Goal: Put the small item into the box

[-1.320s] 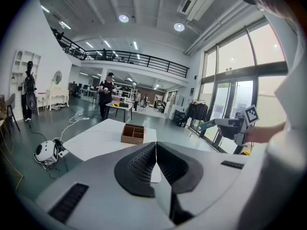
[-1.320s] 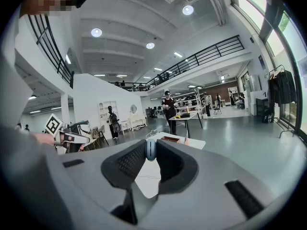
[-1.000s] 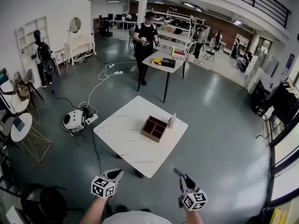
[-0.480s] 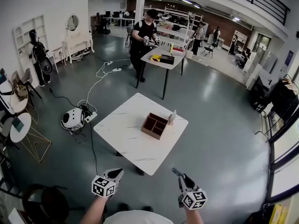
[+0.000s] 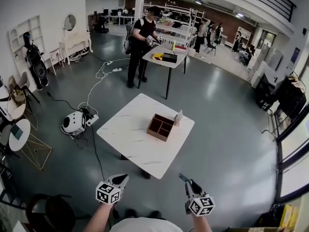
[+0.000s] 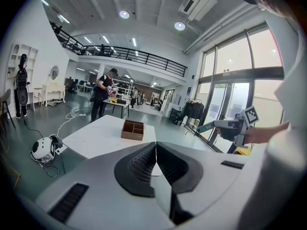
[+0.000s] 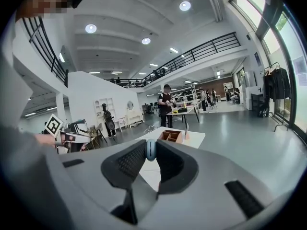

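Observation:
A brown divided box (image 5: 161,127) stands on the white marble table (image 5: 126,135), well ahead of both grippers. Low in the head view, short of the table's near corner, my left gripper (image 5: 123,178) is shut with nothing between its jaws. My right gripper (image 5: 182,177) is level with it and shut on a small blue-grey item (image 7: 150,150), which shows between the pads in the right gripper view. The box (image 7: 171,136) appears far beyond that item, and the left gripper view also shows the box (image 6: 133,130) in the distance.
A small pale upright piece (image 5: 178,117) stands at the box's far right corner. A white round device (image 5: 73,122) with cables lies on the floor left of the table. A person (image 5: 143,33) works at a dark table (image 5: 166,57) further back. Chairs and a round side table (image 5: 14,132) stand at left.
Both grippers stay nearly where they were. The head view has shifted slightly, and the person in the background has stepped a little to the left.

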`<action>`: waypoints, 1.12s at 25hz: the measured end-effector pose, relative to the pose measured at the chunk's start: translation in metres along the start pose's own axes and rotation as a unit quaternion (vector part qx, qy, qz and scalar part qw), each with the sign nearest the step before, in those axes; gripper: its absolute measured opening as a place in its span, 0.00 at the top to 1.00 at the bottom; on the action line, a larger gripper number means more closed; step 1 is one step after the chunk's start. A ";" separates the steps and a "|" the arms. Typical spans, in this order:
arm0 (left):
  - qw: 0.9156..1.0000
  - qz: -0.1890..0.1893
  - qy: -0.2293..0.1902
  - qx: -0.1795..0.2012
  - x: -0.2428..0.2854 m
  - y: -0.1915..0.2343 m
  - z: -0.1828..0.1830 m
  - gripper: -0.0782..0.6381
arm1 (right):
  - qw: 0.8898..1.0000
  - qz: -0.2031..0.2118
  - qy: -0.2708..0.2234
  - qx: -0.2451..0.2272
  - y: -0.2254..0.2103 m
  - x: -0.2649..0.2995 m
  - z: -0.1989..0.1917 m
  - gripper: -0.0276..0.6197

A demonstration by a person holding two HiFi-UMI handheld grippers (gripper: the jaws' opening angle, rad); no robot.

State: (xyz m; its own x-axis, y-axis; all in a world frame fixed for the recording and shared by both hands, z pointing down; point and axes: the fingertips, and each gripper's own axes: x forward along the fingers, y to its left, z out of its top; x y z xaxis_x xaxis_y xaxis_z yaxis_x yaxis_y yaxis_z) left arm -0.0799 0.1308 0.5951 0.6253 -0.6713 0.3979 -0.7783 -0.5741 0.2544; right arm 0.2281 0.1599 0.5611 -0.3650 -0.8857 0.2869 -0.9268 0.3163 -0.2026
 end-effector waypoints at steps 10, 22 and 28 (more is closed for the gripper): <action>1.000 -0.026 0.006 0.005 -0.008 0.016 -0.004 0.87 | 1.000 -0.007 0.000 -0.007 0.038 0.011 -0.005 0.83; 0.999 -0.033 0.006 0.004 -0.023 0.030 -0.010 0.87 | 0.999 -0.009 -0.002 -0.035 0.060 0.015 0.004 0.83; 0.999 -0.034 0.004 0.000 -0.025 0.035 -0.011 0.87 | 0.999 -0.006 0.007 -0.044 0.070 0.019 0.000 0.83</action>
State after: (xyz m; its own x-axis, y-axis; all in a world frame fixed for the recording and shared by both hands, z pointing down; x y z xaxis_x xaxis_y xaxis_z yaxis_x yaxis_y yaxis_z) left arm -0.1240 0.1325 0.6038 0.6761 -0.6270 0.3870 -0.7341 -0.6177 0.2819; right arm 0.1566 0.1653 0.5519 -0.3536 -0.8851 0.3025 -0.9354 0.3338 -0.1166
